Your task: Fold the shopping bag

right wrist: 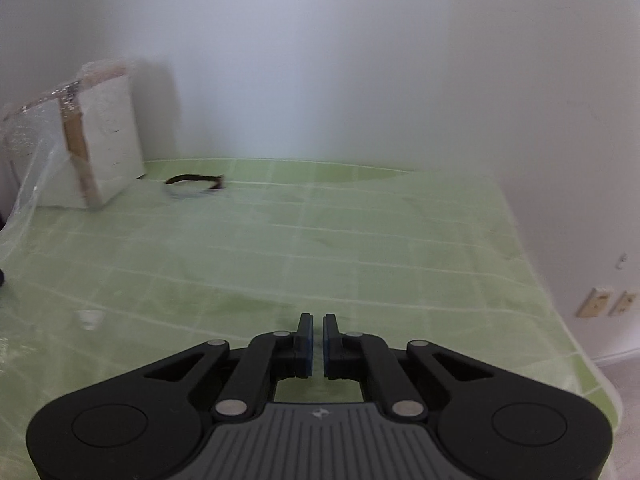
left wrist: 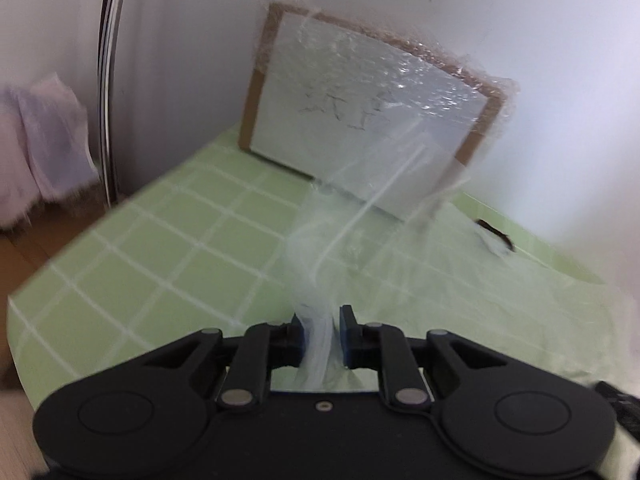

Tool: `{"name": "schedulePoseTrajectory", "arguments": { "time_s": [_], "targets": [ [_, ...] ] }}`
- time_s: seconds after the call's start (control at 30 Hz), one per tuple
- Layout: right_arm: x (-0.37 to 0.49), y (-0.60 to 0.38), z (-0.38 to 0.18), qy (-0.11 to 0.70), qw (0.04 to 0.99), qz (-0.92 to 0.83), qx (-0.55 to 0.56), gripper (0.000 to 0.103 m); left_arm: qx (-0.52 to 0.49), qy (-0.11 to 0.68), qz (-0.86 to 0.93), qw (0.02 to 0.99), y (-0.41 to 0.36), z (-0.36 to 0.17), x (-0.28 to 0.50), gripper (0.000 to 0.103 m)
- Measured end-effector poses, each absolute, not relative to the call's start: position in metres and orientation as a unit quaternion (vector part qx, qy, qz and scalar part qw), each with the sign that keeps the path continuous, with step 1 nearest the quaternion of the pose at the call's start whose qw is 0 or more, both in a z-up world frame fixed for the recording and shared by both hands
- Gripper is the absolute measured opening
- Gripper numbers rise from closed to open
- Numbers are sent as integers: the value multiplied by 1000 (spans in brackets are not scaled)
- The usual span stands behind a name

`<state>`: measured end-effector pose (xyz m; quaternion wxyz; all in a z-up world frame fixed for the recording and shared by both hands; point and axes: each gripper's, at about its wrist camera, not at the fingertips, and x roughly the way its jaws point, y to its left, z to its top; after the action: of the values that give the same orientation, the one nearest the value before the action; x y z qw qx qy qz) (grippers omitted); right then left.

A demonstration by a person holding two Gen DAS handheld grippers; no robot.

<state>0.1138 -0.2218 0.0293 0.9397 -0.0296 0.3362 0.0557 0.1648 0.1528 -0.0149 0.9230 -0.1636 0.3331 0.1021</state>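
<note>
Left wrist view: left claw [left wrist: 320,334] pinches the clear thin plastic shopping bag [left wrist: 360,216] above the green-checked counter [left wrist: 132,256], while right claw [right wrist: 316,340] sits nearly closed, empty.

A wrapped box [right wrist: 100,140] stands at the bench's [right wrist: 400,240] far left corner against the wall. A small loop [right wrist: 196,182] lies just right of it. The bag [right wrist: 200,272] spreads across the bench.

Both wrist views look low across the tablecloth [right wrist: 360,240], apparently sharing the wrapped box [left wrist: 360,112].

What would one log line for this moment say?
left hand-held gripper: shut on bag, lifted | right hand-held gripper: nearly shut, empty | table
</note>
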Motion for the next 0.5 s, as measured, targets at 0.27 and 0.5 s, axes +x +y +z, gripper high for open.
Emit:
{"name": "schedulePoseTrajectory", "arguments": {
  "time_s": [0.27, 0.5],
  "targets": [
    [123, -250, 24, 326, 945, -4, -33, 8, -161, 314, 145, 924, 169, -14, 167, 41],
    [121, -247, 19, 313, 948, -14, -50, 11, -194, 294, 254, 901, 211, -2, 150, 41]
  ]
}}
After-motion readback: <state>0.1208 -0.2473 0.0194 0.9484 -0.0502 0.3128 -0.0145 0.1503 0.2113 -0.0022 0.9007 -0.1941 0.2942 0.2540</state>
